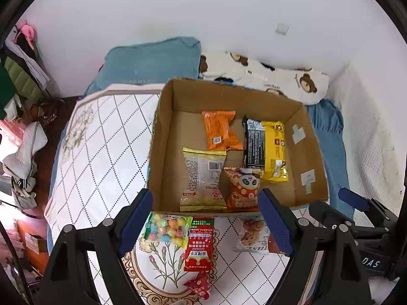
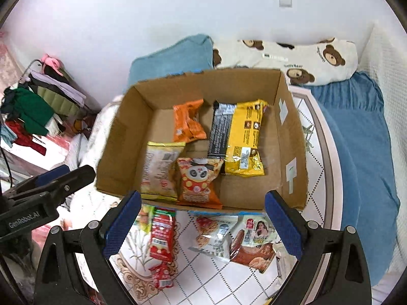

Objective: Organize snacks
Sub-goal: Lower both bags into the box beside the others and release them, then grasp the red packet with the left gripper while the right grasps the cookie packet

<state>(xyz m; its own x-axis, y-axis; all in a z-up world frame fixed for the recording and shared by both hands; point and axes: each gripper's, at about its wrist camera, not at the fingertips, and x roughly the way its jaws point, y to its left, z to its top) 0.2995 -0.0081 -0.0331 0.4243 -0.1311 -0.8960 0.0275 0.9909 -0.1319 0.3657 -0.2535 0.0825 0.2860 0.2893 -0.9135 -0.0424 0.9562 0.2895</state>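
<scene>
An open cardboard box (image 1: 162,137) (image 2: 119,137) sits on a quilted mat on the bed. Inside lie an orange packet (image 1: 221,129) (image 2: 188,124), a pale yellow packet (image 1: 203,178) (image 2: 160,170), a panda packet (image 1: 244,188) (image 2: 199,180), a black bar (image 1: 253,143) (image 2: 220,129) and a yellow packet (image 1: 274,150) (image 2: 245,139). In front of the box lie a candy-ball bag (image 1: 168,228), red packets (image 1: 199,244) (image 2: 161,236), a cookie packet (image 1: 251,233) (image 2: 213,233) and a brown packet (image 2: 254,244). My left gripper (image 1: 206,221) and right gripper (image 2: 203,223) hover above these, both open and empty.
The quilted white mat (image 1: 101,152) (image 2: 318,137) covers a blue sheet (image 2: 361,132). A blue pillow (image 1: 152,61) and a bear-print pillow (image 2: 305,56) lie behind the box by the white wall. Clothes pile up at the left (image 1: 20,71) (image 2: 38,106).
</scene>
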